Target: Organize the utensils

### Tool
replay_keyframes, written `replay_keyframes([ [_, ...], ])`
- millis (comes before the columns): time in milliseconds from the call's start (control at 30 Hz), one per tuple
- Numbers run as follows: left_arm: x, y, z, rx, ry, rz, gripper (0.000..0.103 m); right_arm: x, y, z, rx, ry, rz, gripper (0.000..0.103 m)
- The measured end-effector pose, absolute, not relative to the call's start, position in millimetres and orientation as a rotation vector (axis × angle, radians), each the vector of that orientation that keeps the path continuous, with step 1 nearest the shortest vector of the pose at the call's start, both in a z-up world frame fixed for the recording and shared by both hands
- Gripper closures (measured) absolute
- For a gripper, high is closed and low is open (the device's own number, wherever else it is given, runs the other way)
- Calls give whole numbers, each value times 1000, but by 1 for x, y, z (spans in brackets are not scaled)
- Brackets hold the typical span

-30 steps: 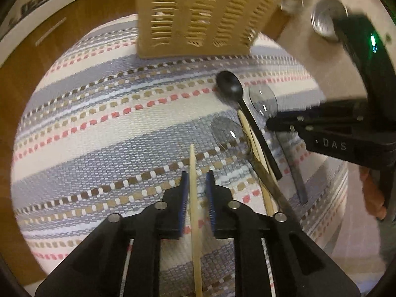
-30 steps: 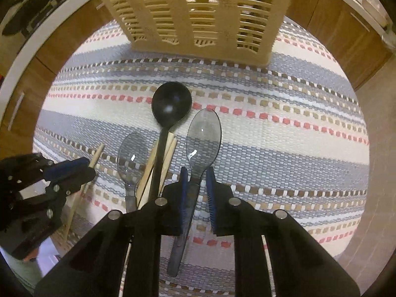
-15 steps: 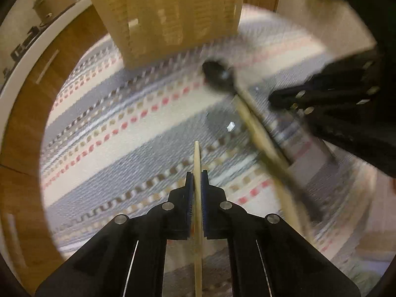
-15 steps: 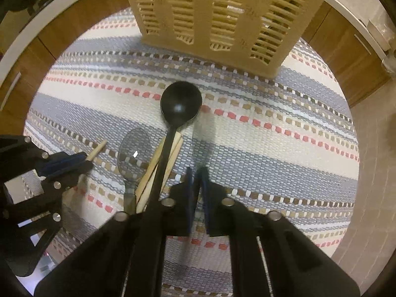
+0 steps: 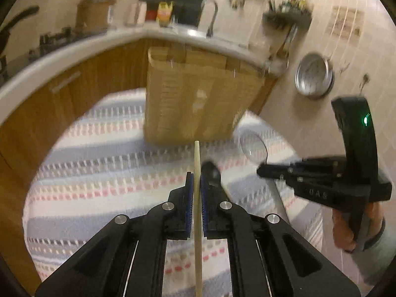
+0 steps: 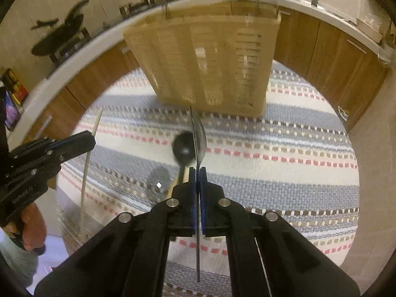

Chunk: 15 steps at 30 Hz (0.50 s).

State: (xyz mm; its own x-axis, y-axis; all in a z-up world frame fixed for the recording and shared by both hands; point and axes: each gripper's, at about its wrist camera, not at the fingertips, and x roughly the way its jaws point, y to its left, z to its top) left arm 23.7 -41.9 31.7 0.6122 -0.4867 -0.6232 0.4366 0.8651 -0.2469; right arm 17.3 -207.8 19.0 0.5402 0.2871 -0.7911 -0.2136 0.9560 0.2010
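The left gripper pinches a pale wooden chopstick pointing to 12 o'clock. The right gripper clamps a clear plastic spoon edge-on. On the striped woven mat beyond lies a black plastic spoon; the slotted beige plastic basket stands farthest, at 12 o'clock.

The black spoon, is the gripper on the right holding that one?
No: the right gripper is shut on the clear spoon, seen edge-on, while the black spoon lies on the striped mat below.
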Motion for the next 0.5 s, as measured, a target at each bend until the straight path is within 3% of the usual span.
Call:
replay_keyframes([
  [500, 69, -60, 173, -208, 102, -402, 99, 44, -235, 168, 73, 311, 232, 101],
])
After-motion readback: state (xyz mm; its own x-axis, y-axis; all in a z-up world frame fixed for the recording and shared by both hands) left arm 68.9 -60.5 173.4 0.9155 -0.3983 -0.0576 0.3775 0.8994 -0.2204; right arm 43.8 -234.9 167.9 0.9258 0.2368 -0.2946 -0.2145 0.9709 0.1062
